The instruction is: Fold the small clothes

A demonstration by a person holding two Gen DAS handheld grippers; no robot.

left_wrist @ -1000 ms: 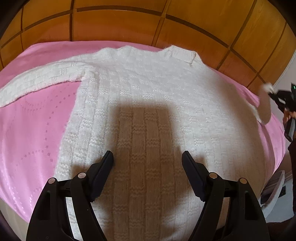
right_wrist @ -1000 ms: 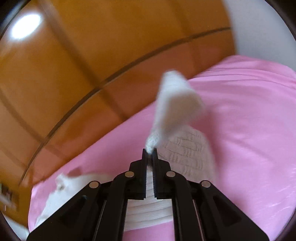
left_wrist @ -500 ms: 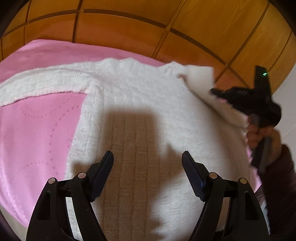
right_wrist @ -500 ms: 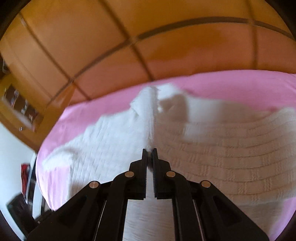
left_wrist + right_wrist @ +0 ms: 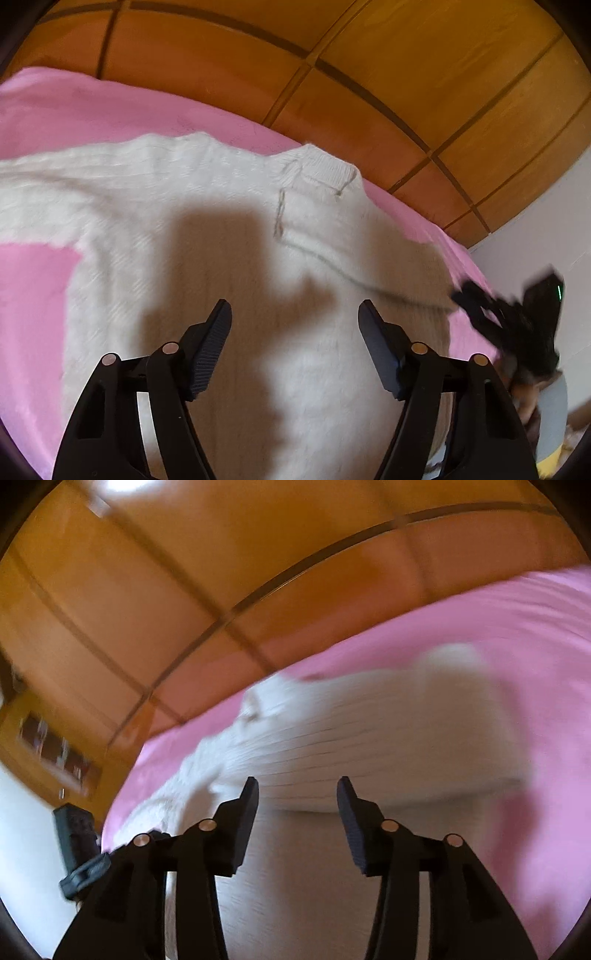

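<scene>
We see the white sweater (image 5: 207, 236) on the pink bed (image 5: 33, 295), its hem cut off below. Our left gripper (image 5: 294, 325) is closing and our right gripper (image 5: 297, 797) opening, both jaws wide and empty; motion blurs the sweater's far edge.

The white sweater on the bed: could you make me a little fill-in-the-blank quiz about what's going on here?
1. The sweater lies on a ____ bedcover.
2. The wall behind the bed is panelled in ____.
3. One sleeve lies folded over the sweater's body; the other sleeve lies stretched out ____ on the bedcover.
4. The right gripper, jaws opening, has ____ between its fingers.

Missing words: pink; wood; flat; nothing
</scene>
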